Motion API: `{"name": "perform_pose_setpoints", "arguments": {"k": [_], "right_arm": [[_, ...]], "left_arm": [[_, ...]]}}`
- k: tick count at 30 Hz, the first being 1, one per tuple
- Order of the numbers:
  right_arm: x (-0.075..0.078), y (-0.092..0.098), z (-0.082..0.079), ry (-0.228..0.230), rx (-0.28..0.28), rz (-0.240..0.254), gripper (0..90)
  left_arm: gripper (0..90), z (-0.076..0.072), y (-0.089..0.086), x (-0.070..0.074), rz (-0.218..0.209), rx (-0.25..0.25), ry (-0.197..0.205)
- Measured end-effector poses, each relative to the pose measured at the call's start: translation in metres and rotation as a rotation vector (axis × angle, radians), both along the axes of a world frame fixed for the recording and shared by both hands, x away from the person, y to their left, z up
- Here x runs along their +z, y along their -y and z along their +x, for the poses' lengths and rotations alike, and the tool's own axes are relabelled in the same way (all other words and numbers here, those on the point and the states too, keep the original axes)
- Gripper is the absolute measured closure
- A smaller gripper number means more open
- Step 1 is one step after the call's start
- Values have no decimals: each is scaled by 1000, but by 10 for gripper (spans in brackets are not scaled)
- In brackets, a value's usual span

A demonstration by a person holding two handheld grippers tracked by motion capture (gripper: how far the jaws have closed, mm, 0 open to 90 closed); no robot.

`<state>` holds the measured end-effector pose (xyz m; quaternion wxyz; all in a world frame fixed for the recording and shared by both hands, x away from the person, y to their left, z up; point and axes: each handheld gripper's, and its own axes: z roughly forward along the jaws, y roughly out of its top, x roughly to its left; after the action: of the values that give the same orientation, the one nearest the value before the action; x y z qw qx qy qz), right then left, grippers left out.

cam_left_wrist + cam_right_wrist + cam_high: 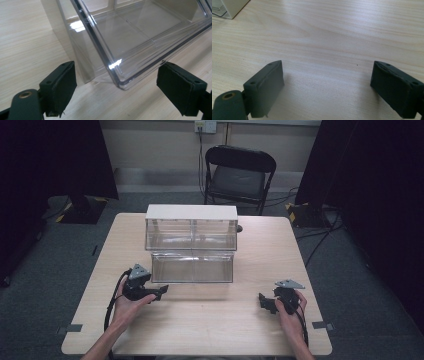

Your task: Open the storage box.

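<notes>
Left gripper (116, 87), jaws apart, empty, at clear drawer (140, 37) corner; right gripper (327, 87) likewise, idle. Likely next: grasping drawer.

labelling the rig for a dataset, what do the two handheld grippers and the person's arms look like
Both the left gripper and the right gripper are black, each topped by a grey three-cornered plate and trailing a black cable along the forearm. Up close, each jaw is a flat rectangular black pad with small screw holes, and a brass-coloured rivet sits near the base. The forearms are bare, with no sleeves showing.
</notes>
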<state>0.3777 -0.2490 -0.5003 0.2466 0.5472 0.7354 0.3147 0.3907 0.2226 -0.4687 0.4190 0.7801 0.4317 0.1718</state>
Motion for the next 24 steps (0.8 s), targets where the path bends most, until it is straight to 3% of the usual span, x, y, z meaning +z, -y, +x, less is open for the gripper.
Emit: {"name": "perform_pose_setpoints", "arguments": {"k": [7,9,10,14,24], "right_arm": [[0,0,0,0,0,0,106],[0,0,0,0,0,-1,106],[0,0,0,0,0,0,106],[0,0,0,0,0,0,106],[0,0,0,0,0,0,106]], "left_arm": [[135,3,11,-3,58,-11,16],[150,4,10,-3,34,-1,21],[146,5,8,-3,-20,11,5],[132,5,9,-3,4,-2,28],[81,5,10,-1,-16,-7,32]]}}
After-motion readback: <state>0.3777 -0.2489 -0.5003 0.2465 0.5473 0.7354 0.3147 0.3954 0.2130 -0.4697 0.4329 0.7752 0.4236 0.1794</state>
